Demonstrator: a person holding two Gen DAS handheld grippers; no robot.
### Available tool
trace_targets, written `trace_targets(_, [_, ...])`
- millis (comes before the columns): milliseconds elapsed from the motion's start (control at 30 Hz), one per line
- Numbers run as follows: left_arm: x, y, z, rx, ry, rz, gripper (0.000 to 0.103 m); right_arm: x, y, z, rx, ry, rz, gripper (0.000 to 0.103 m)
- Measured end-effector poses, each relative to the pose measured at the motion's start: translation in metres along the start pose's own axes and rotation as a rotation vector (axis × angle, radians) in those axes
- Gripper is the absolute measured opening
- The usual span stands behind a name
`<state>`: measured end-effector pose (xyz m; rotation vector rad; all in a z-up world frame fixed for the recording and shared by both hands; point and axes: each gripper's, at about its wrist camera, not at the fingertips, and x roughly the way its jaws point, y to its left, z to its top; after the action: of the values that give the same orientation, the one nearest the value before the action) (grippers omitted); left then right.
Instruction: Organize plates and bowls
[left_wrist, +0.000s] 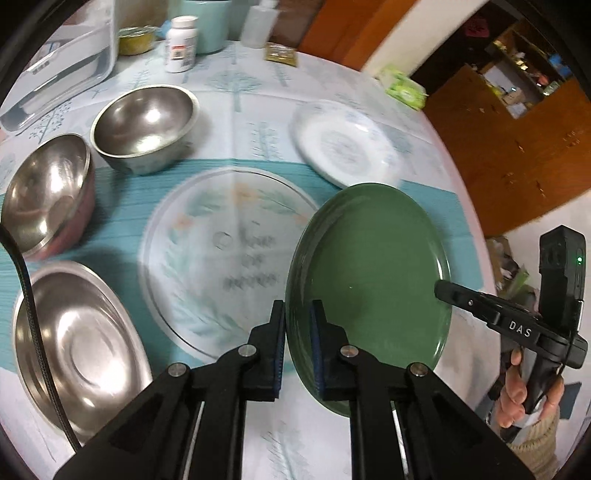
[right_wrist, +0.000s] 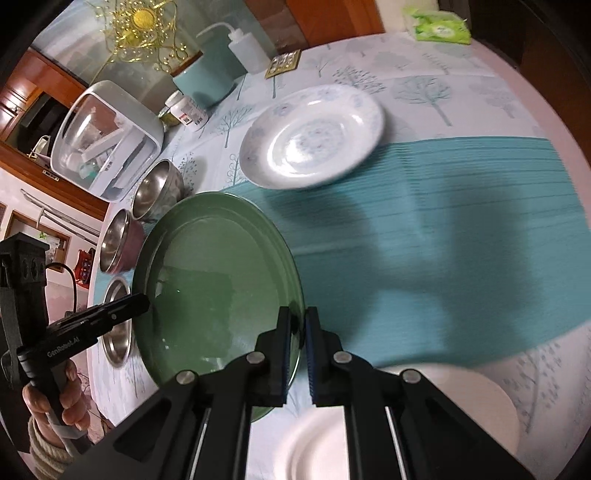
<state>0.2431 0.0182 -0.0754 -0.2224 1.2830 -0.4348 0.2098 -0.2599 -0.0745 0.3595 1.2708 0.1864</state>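
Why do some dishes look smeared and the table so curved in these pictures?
Left wrist view: motion blur smears the large clear glass plate with lettering and the white patterned plate; the round green plate stays sharp. Right wrist view: dark shadows fall across the teal table runner. In both, the fisheye lens bends the table edge.

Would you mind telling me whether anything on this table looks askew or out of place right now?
The round dark green plate is off the table and tilted, gripped at opposite rim edges by the left gripper and the right gripper. The steel bowl with a pinkish outside also sits tipped. Nothing looks spilled or broken.
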Motion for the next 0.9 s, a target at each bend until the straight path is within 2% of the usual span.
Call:
trace_targets(233, [-0.005, -0.054, -0.040, 0.076, 0.032, -0.066, 0.010, -0.044, -0.032, -0.040, 0.013, -0.016, -0.039, 0.008])
trace_targets(433, [0.008, -0.091, -0.074, 0.119, 0.087, -0.103, 0.010, -0.068, -0.068, -0.075, 0.032, -0.024, -0.079, 0.009])
trace_targets(667, [0.040, -0.122, -0.108, 0.140, 0.182, -0.127, 0.010, -0.066, -0.111, -0.103, 0.070, 0.023, -0.115, 0.009])
trace_targets(900, [0.064, -0.134, -0.124, 0.136, 0.227, -0.097, 0.010, -0.052, -0.131, -0.118, 0.072, 0.064, -0.132, 0.009])
